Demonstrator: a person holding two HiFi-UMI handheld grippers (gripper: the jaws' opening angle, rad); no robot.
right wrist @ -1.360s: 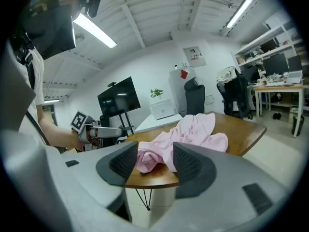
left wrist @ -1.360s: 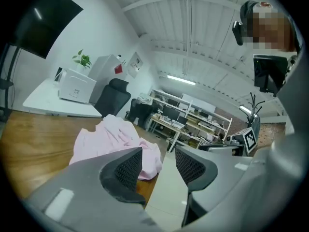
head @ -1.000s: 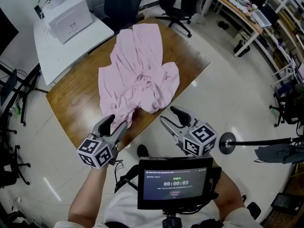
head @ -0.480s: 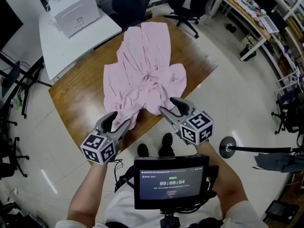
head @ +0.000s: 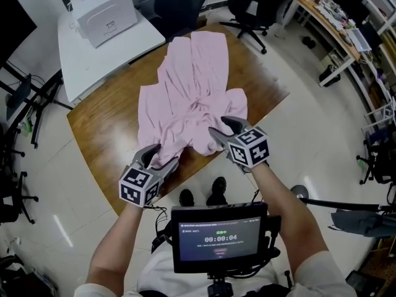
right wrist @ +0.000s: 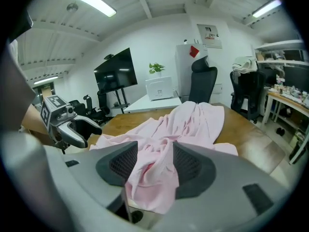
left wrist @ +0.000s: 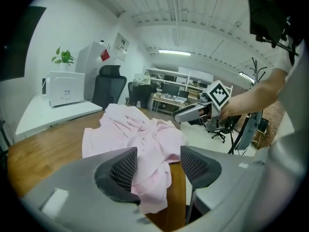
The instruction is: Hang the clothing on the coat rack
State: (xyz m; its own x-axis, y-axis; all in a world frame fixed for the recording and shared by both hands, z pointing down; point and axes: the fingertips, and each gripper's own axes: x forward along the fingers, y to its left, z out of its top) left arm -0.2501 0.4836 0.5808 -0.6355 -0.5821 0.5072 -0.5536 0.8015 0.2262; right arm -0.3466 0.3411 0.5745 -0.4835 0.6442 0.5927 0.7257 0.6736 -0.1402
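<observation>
Brown wooden table (head: 99, 125) across the middle of the head view, near edge running from 8 o'clock up to 3 o'clock. Behind it at 11 o'clock, white desk (head: 93, 57) bearing a white box-shaped machine (head: 105, 14).

Spread over the table's middle, pink garment (head: 192, 85), crumpled and creased, far end reaching toward 12 o'clock. Near hem spilling over the table edge toward 6 o'clock.

Close under the camera at 6 o'clock, dark screen (head: 219, 237) at the person's chest.

Left gripper (head: 162, 158) at 7 o'clock of the garment, right at the table edge. Jaws wide apart, and just been opening further. Between them a hanging fold of the pink cloth, lying against one pad (left wrist: 124, 168) and clear of the other, so not clamped.

Right gripper (head: 223, 129) at 5 o'clock of the garment. Jaws likewise apart, with a bunched fold of the hem standing in the gap and filling much of it, no sign of squeezing.

Both grippers near each other but not touching, each tilted down at the garment's near edge.
</observation>
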